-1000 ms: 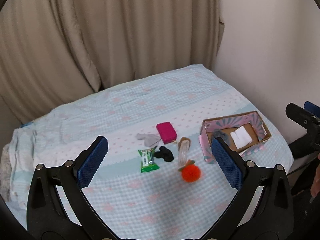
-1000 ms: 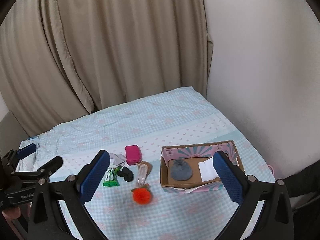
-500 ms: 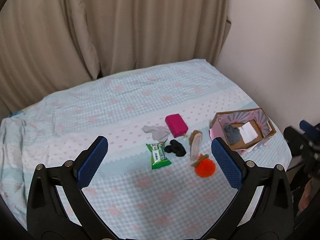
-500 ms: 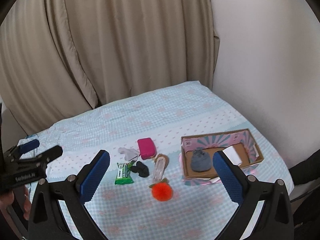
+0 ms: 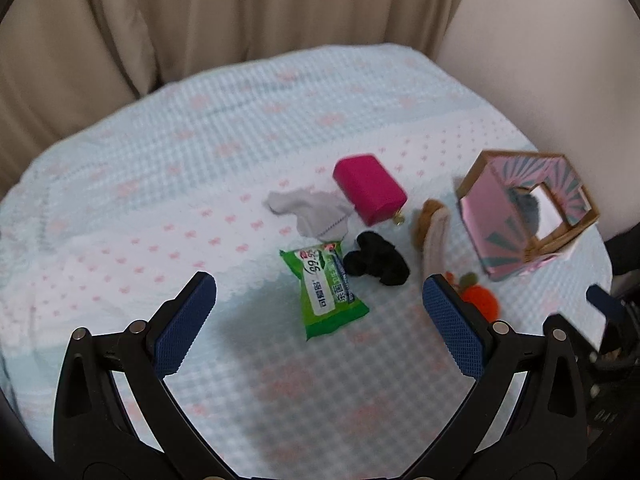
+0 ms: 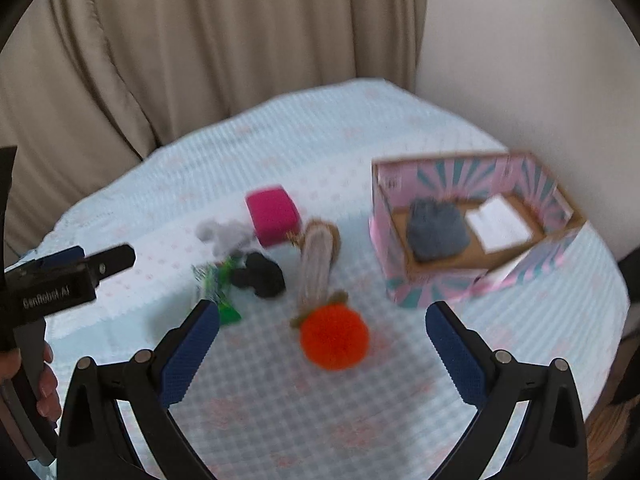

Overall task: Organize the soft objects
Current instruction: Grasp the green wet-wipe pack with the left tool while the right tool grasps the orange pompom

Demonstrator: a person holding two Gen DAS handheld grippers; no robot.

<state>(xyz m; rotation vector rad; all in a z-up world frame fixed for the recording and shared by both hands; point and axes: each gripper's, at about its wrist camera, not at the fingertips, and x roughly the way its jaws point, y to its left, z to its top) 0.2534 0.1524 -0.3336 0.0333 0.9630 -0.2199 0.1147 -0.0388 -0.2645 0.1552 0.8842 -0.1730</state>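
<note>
Soft objects lie in a loose cluster on the checked bedspread, ahead of both grippers and not yet touched.

Left gripper: jaws spread wide, nothing held. Green wipes pack sits just ahead, between the fingertips, long axis running roughly away from the gripper. Black scrunchie touches the pack's far right corner.

Right gripper: jaws spread wide, empty. Orange pompom lies directly between its fingertips, nearest item to this gripper. Long tan plush piece extends away from the pompom, axis pointing forward. Patterned box stands ahead and to the right.

Judgement: the right gripper is the better placed for the pompom, with a short carry rightward to the box; the left suits the wipes pack.

Count outside the box: one wipes pack, one scrunchie, one pompom, one tan plush, one pink pouch, one white sock. Inside: one grey fuzzy item, one white folded item.
</note>
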